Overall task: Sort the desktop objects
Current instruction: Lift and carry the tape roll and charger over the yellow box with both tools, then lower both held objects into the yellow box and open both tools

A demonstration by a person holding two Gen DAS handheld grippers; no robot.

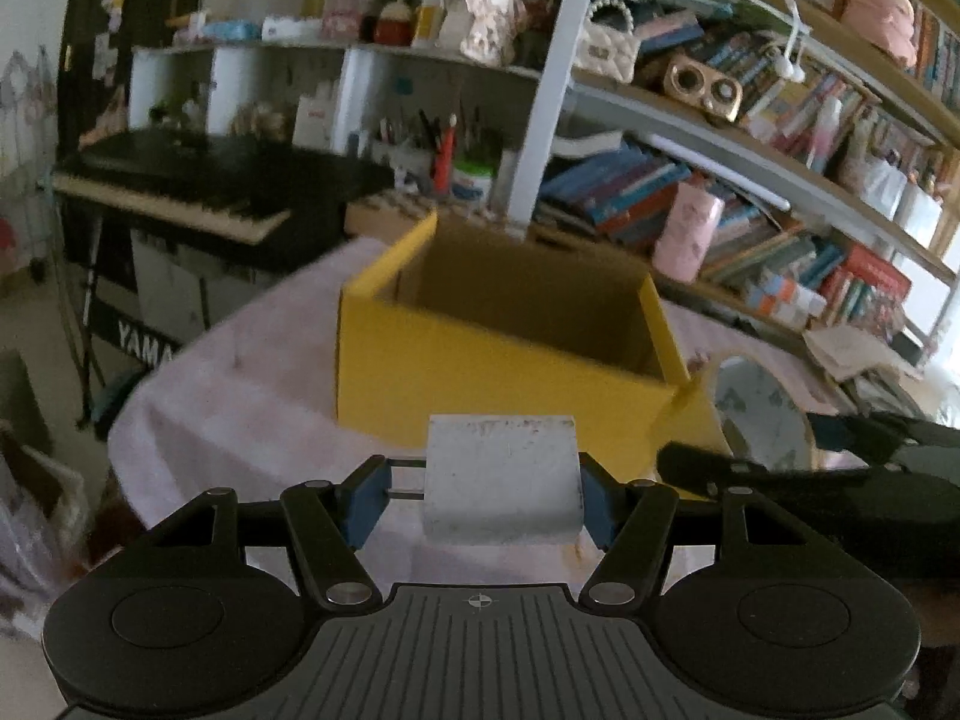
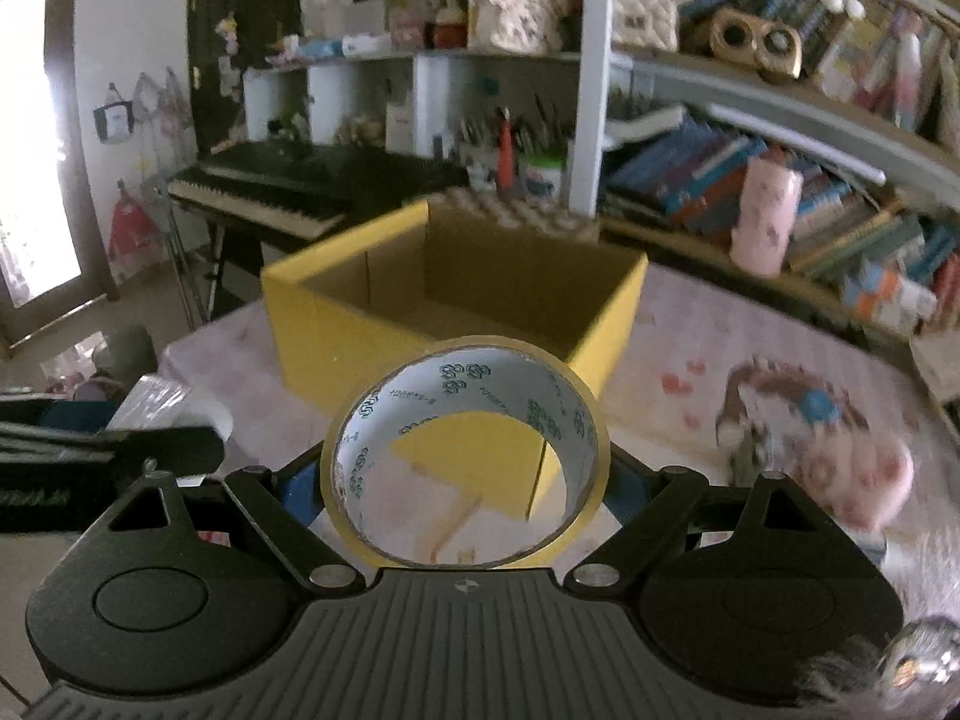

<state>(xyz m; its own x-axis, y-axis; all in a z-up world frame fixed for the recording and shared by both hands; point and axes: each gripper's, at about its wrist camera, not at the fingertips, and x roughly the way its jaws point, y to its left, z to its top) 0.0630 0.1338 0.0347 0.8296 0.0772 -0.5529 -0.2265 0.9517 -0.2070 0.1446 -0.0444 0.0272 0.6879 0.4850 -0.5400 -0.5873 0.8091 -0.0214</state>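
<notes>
We carry both items at once toward the open yellow cardboard box (image 1: pixel 510 354) on the pink-clothed desk (image 1: pixel 252 384): left gripper (image 1: pixel 483 498) clamps a white block (image 1: pixel 501 480), right gripper (image 2: pixel 465 480) pinches the packing-tape roll (image 2: pixel 465 456) across its width, both short of the box.

beyond the claw and to its left, a black keyboard (image 2: pixel 282 192) stands on its stand. straight ahead, past the desk (image 1: pixel 252 396) under its pale pink cloth, a cup of pens and brushes (image 2: pixel 510 150) stands by a white post (image 2: pixel 591 72). up and to the right, curved shelves hold books (image 1: pixel 624 192), a pink patterned tumbler (image 2: pixel 765 222), a quilted cream handbag (image 2: pixel 645 15) and a wooden speaker (image 1: pixel 705 87).
</notes>
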